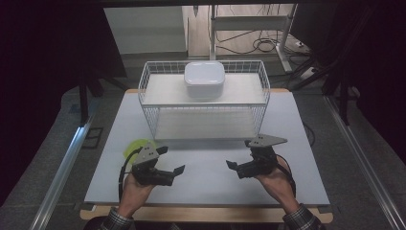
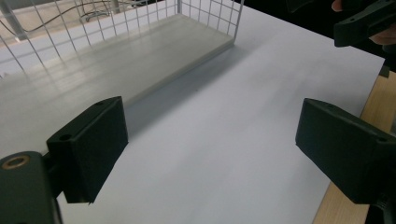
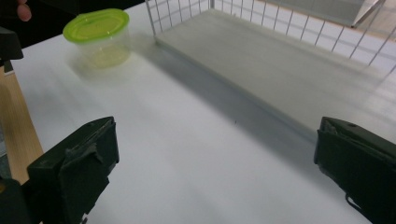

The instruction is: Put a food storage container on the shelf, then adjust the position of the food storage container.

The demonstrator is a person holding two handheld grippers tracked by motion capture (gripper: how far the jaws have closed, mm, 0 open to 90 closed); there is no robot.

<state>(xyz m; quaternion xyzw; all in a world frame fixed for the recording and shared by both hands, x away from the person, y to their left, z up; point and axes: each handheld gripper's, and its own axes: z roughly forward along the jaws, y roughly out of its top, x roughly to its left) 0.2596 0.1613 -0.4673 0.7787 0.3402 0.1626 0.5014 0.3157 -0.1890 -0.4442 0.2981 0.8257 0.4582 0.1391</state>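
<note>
Both grippers, left and right, are held apart and empty; green-lidded cup is placed nearest the left gripper, beside rack.

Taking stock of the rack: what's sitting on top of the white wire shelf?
A white lidded box rests on the wire shelf's upper board, near the back middle. Its lid is on, so its contents are hidden.
</note>
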